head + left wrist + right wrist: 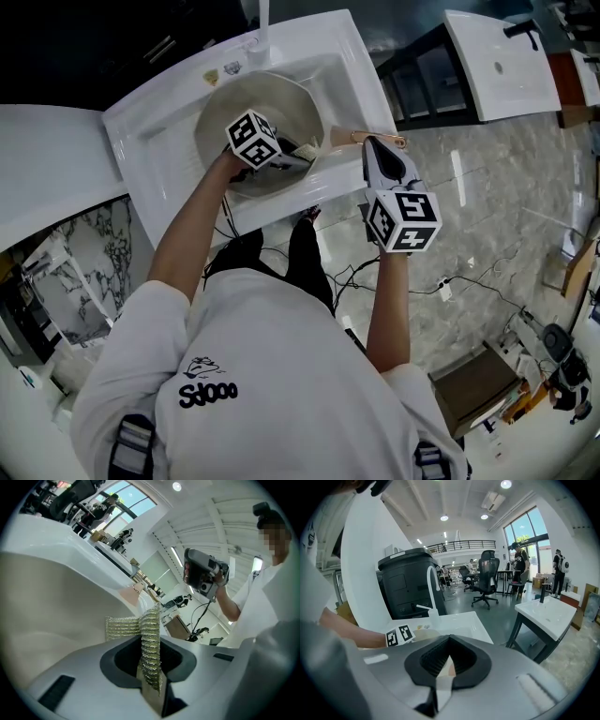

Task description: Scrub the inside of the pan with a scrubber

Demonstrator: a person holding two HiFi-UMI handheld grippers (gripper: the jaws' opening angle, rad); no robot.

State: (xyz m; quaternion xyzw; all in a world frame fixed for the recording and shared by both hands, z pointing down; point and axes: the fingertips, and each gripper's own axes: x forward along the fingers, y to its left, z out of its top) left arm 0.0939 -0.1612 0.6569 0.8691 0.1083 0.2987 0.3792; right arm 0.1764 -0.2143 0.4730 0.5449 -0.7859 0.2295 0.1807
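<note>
Pinches soft, likely springy scrubber (119, 627) in left hand-held gripper (286, 155) inside pan (225, 112); clamps pan's stiff handle (354, 137) in right hand-held gripper (373, 148).

- left arm (192, 225) is reaching forward and down; left gripper (296, 156) is pinching the scrubber (150, 644) between its jaws
- right arm (389, 300) is stretching ahead; right gripper (375, 143) is clamping the pan handle (349, 137)

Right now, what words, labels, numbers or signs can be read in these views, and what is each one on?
"Sdooo", roughly: black print on the back of the person's white shirt.
Two stickers on the sink rim: too small to read.
Marker cubes: coded squares only, no words.
</note>
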